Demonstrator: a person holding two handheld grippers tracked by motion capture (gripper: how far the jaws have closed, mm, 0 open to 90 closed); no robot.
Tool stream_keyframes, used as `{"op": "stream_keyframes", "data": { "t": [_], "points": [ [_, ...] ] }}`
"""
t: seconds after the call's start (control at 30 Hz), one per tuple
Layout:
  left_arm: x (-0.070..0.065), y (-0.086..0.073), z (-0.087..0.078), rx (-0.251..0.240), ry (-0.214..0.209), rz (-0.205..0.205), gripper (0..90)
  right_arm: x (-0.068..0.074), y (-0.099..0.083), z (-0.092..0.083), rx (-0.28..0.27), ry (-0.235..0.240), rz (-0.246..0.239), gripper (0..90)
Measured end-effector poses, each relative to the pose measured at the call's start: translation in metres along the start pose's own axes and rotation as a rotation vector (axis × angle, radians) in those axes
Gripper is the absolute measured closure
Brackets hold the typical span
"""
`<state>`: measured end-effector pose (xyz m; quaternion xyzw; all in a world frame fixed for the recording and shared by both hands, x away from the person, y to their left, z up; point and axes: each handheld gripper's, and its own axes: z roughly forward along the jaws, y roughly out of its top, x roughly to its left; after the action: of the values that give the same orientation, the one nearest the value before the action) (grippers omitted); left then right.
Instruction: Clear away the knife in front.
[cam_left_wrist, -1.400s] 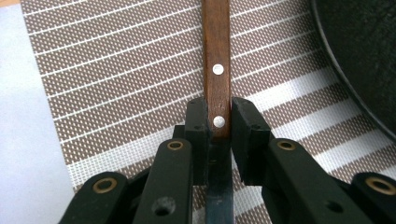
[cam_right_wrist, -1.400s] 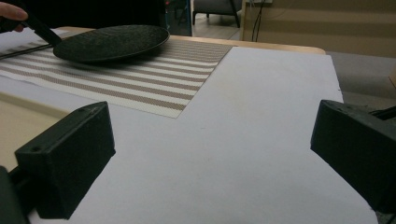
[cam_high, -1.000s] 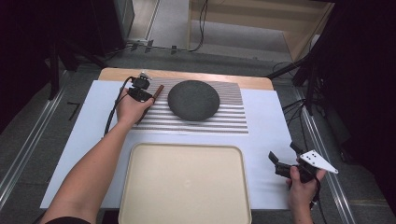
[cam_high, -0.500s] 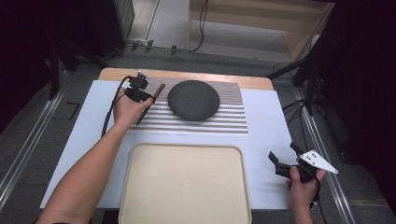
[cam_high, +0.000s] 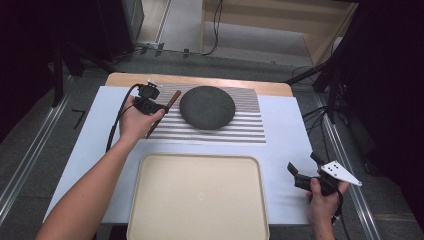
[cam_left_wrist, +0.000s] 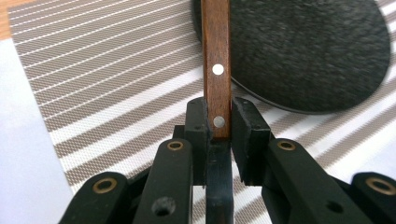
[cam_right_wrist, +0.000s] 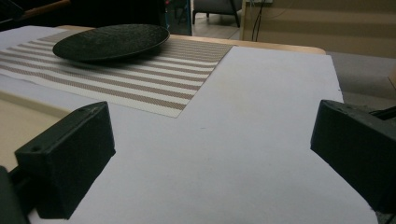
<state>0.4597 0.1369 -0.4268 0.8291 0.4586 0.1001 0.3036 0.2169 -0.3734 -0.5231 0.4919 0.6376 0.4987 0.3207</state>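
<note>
My left gripper (cam_high: 161, 106) hovers over the left end of the striped placemat (cam_high: 245, 127), shut on a brown wooden utensil handle (cam_high: 171, 99). In the left gripper view the pads (cam_left_wrist: 247, 130) press both sides of that riveted handle (cam_left_wrist: 216, 56), which points away toward a dark round plate (cam_left_wrist: 317, 51). The plate (cam_high: 207, 107) lies on the placemat just right of the gripper. My right gripper (cam_high: 302, 164) rests low at the table's near right with its jaws wide apart; in the right gripper view (cam_right_wrist: 210, 154) nothing but white table cover lies between them.
A large empty beige tray (cam_high: 197, 197) sits at the near middle on the white table cover (cam_high: 282, 145). The table's wooden back edge (cam_high: 200, 81) runs behind the placemat. Cables and stands crowd the floor beyond.
My left hand has risen slightly and drifted toward the near left, still gripping the wooden handle. The right hand has kept still.
</note>
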Motion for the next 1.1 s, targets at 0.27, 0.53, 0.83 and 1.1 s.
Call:
{"op": "stream_keyframes", "data": {
  "t": [0.27, 0.53, 0.83, 1.1],
  "points": [
    [-0.012, -0.012, -0.015, -0.013, -0.031, 0.025, 77.4, 0.0, 0.0, 0.0, 0.002, -0.001, -0.001, 0.0],
    [-0.024, -0.026, -0.027, -0.028, -0.055, 0.047, 77.4, 0.0, 0.0, 0.0, 0.002, -0.003, -0.001, 0.0],
    [-0.042, -0.041, -0.04, -0.052, -0.088, 0.074, 77.3, 0.0, 0.0, 0.0, 0.003, -0.002, -0.002, 0.0],
    [-0.054, -0.057, -0.049, -0.063, -0.111, 0.083, 77.3, 0.0, 0.0, 0.0, 0.003, 0.0, -0.002, 0.0]
  ]
}}
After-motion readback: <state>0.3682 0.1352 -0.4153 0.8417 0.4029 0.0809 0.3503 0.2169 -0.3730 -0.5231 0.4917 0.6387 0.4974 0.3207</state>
